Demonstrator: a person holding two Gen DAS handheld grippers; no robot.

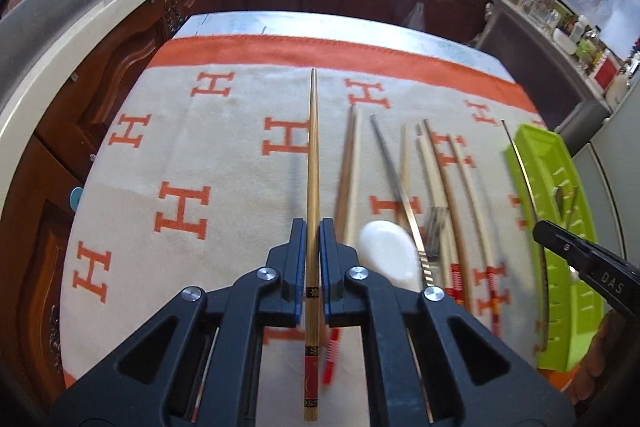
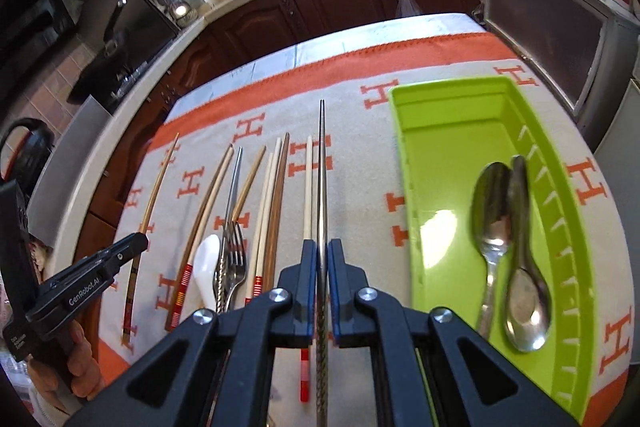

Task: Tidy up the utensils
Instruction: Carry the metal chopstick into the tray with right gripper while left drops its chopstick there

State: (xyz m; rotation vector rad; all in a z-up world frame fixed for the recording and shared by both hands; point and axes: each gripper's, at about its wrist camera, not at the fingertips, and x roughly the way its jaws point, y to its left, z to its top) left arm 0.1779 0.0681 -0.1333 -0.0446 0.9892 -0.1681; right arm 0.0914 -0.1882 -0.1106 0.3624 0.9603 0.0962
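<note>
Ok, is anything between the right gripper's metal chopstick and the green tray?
Nothing visible. The right gripper is shut on the metal chopstick, and only bare cloth lies between it and the green tray. Inside, two spoons lie along the right side; the left side is free.

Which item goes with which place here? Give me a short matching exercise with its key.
Items:
1. golden-brown chopstick
2. metal chopstick
3. two metal spoons
4. fork

Places:
A. inside the green tray
B. clamped in the right gripper
C. lying on the cloth
D. clamped in the left gripper

Pairs: 1-D, 2-B, 3-A, 4-C
</note>
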